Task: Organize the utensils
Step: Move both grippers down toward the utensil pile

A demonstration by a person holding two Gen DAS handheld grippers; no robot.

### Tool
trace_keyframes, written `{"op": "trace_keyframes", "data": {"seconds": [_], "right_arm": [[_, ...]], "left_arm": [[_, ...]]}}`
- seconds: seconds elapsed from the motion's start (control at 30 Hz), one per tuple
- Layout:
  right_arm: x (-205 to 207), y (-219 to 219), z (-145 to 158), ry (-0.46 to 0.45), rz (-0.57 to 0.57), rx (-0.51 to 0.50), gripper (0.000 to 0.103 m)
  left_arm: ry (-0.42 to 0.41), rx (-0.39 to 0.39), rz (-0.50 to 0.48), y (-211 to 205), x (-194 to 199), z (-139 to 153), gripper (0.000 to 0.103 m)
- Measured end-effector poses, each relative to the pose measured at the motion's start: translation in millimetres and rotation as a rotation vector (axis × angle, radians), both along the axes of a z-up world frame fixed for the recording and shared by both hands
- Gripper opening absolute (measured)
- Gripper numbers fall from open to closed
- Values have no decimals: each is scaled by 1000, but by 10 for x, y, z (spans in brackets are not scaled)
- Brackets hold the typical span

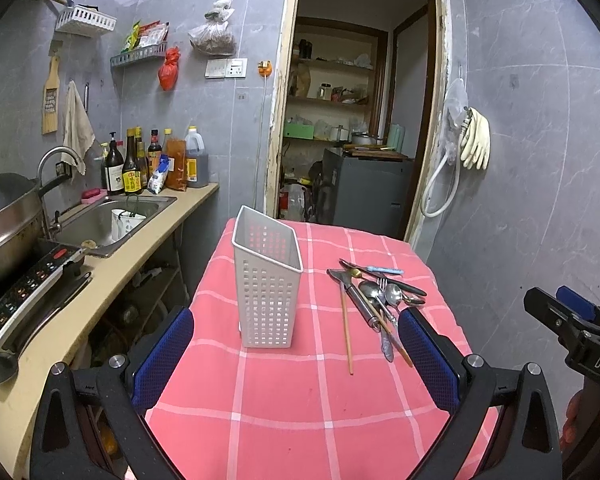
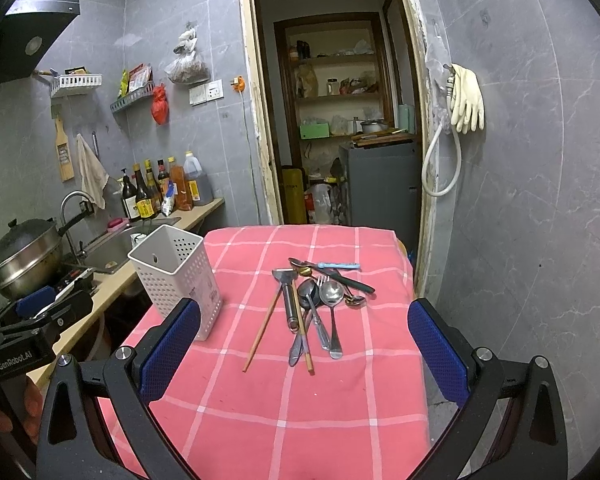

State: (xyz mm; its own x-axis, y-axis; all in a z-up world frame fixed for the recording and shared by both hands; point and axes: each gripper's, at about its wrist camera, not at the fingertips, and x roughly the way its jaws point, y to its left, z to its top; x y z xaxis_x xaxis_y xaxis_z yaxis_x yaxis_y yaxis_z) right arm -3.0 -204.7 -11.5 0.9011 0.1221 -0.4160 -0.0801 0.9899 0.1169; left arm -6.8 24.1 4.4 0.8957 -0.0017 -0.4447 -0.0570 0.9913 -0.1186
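Note:
A white perforated utensil holder (image 1: 267, 280) (image 2: 178, 276) stands upright and empty on the pink checked tablecloth (image 1: 300, 392) (image 2: 292, 392). To its right lies a loose pile of utensils (image 1: 374, 296) (image 2: 320, 304): spoons, a fork, a metal peeler, a blue-handled tool and wooden chopsticks (image 1: 346, 332) (image 2: 262, 330). My left gripper (image 1: 296, 356) is open, hovering over the cloth's near side in front of the holder. My right gripper (image 2: 304, 350) is open too, in front of the pile, with nothing between its fingers. Each gripper shows at the edge of the other's view.
A counter (image 1: 148, 236) runs along the left with a sink (image 1: 104, 220), bottles (image 1: 140, 164), an induction hob (image 1: 32, 280) and a steel pot (image 2: 24, 256). Behind the table is a doorway (image 1: 356, 120) to a storeroom. A grey tiled wall (image 2: 540, 200) is on the right.

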Motion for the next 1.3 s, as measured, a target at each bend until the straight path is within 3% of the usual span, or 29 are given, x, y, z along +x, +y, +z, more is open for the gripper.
{"op": "trace_keyframes", "data": {"seconds": [0.2, 0.47, 0.77, 1.0, 1.1, 1.3], "right_arm": [[152, -120, 9, 25, 5, 8, 102], [481, -297, 95, 56, 16, 29, 102], [979, -441, 183, 76, -13, 63, 102], [1354, -613, 142, 110, -45, 78, 101], [1556, -682, 84, 128, -33, 70, 100], [2076, -852, -169, 183, 35, 92, 87]], "left_arm": [[36, -16, -42, -41, 155, -17, 103], [28, 15, -168, -179, 519, 159, 103], [37, -45, -317, -384, 1164, 305, 103], [67, -57, -396, -644, 1632, 214, 102], [113, -79, -396, -717, 1850, 111, 96], [234, -90, -356, -912, 2315, -186, 78]]}}
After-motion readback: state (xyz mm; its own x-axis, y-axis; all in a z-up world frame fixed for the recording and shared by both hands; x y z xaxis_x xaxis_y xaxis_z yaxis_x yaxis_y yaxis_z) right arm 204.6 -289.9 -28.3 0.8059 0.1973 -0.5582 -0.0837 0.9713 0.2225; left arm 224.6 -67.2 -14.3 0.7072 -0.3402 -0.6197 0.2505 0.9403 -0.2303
